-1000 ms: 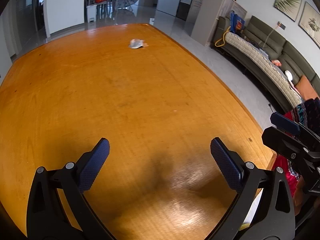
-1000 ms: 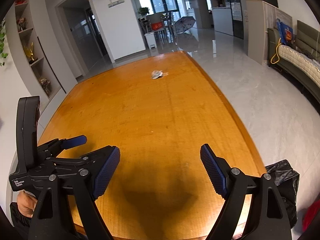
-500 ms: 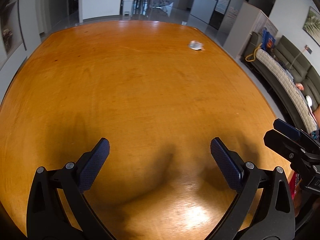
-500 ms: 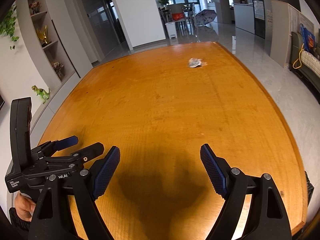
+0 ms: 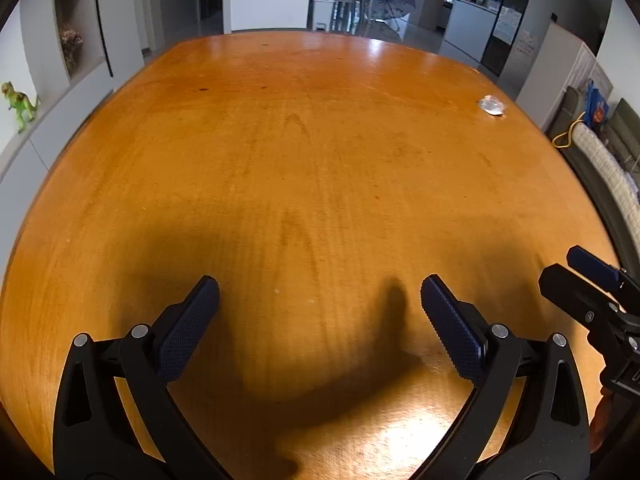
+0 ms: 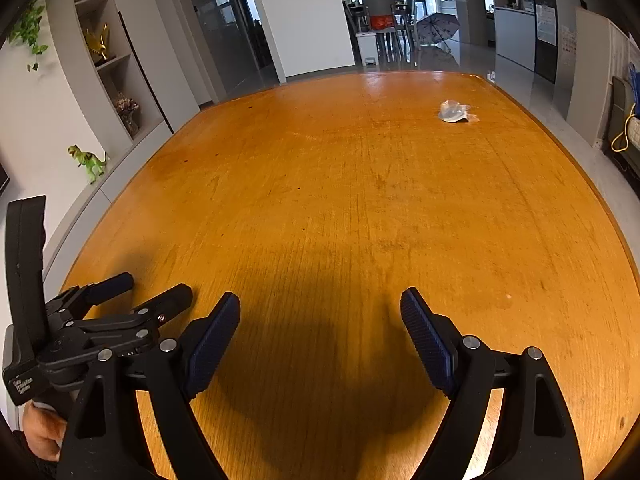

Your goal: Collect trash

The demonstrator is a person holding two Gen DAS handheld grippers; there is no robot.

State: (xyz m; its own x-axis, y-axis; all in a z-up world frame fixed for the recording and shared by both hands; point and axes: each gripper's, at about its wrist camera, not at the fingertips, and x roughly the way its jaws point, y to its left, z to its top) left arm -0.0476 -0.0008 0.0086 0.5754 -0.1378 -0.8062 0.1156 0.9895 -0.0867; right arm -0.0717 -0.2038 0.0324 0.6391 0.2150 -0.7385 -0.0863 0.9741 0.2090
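A small crumpled clear plastic wrapper [image 5: 492,105] lies on the orange wooden table [image 5: 304,160] at its far right; it also shows in the right wrist view [image 6: 454,112]. My left gripper [image 5: 320,304] is open and empty, low over the near part of the table. My right gripper [image 6: 320,320] is open and empty, also over the near edge. Each gripper shows at the side of the other's view: the right one [image 5: 592,292] and the left one [image 6: 132,300]. Both are far from the wrapper.
Wall shelves with a green toy dinosaur [image 6: 90,160] run along the left of the table. A sofa [image 5: 608,160] stands to the right. Chairs and an umbrella [image 6: 436,26] stand beyond the far end.
Both views have swung to the left, so the wrapper has shifted toward the right of each frame. Both grippers stay open. The black bag by the table's right edge has left the right wrist view.
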